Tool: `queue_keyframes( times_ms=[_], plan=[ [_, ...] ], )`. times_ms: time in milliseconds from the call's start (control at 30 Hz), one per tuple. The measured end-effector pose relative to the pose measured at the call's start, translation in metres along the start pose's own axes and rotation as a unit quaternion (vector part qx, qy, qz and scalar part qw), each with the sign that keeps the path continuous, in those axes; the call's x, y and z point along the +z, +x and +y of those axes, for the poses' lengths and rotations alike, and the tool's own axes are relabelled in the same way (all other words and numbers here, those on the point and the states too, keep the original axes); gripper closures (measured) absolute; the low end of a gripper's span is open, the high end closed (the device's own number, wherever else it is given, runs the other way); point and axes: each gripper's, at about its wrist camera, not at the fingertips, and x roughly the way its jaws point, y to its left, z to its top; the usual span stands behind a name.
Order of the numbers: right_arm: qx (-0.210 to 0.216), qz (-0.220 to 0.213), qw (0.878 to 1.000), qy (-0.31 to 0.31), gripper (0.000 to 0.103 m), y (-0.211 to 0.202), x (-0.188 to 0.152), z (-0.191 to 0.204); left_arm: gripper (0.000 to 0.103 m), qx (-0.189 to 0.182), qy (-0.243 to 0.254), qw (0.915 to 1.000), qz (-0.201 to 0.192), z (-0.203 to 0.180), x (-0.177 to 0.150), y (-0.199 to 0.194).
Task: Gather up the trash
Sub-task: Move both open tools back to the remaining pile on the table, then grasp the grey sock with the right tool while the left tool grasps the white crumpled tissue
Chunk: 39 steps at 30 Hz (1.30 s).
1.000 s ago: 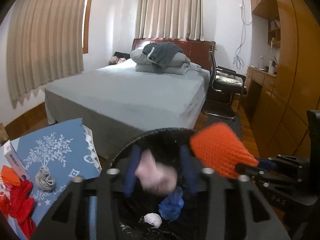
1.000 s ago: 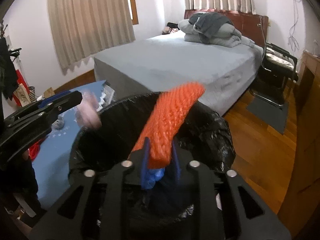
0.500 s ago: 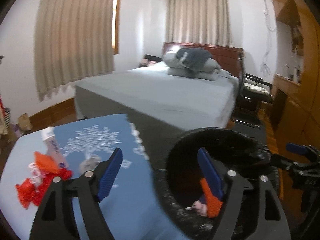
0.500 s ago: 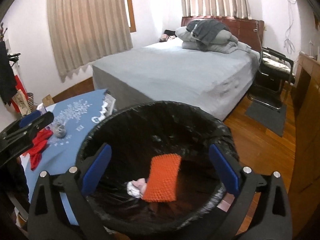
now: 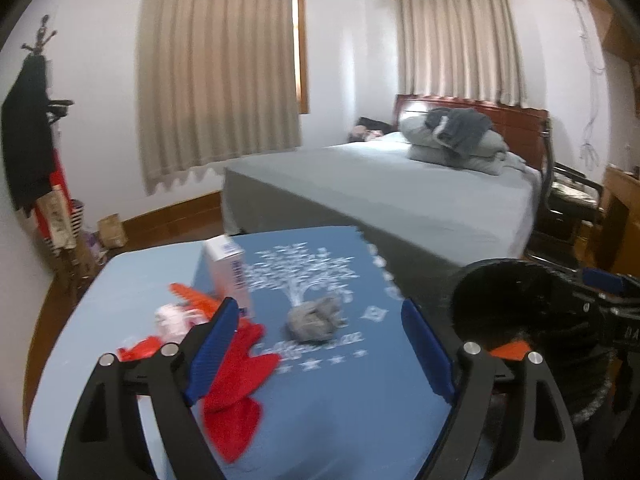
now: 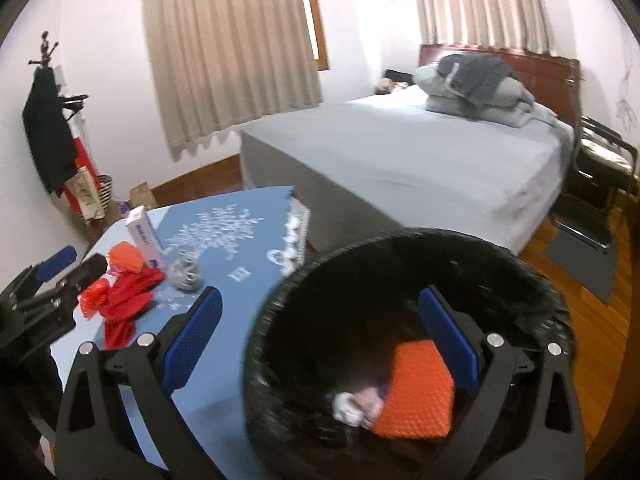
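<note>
Beside a box (image 5: 229, 271) with unreadable print, both grippers' fingers (image 5: 426, 350) (image 6: 450, 340) gape wide, holding nothing.

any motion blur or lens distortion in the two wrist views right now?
Left wrist: fisheye bends the walls; red cloth and box smeared. Right wrist: black bin rim streaked, orange mesh pad inside fairly sharp; dark vignette in the corners of both.

Orange sponge (image 6: 418, 390) inside black bin (image 6: 400, 248)

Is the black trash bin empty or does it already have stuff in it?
Not empty. The trash bin holds an orange mesh piece and crumpled white-pink scraps at the bottom.
</note>
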Motion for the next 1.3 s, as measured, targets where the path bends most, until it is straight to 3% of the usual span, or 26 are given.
queue_keyframes(
  times_ms=[467, 800, 967, 1300],
  plan=[
    [0.062, 0.010, 0.997, -0.050, 0.007, 0.075, 0.014, 0.098, 0.021, 0.098, -0.041, 0.9943, 0.008, 0.092, -0.022, 0.008],
    [0.060, 0.049, 0.995, -0.063, 0.007, 0.143, 0.005, 0.136, 0.021, 0.151, -0.061, 0.9863, 0.026, 0.145, -0.039, 0.020],
    [0.056, 0.073, 0.993, -0.075, 0.008, 0.169, -0.003, 0.145, 0.021, 0.154, -0.070, 0.9848, 0.038, 0.156, -0.046, 0.031],
    [0.069, 0.115, 0.987, -0.088, 0.030, 0.194, -0.007, 0.158, 0.021, 0.146, -0.077, 0.9848, 0.054, 0.158, -0.052, 0.050]
  ],
)
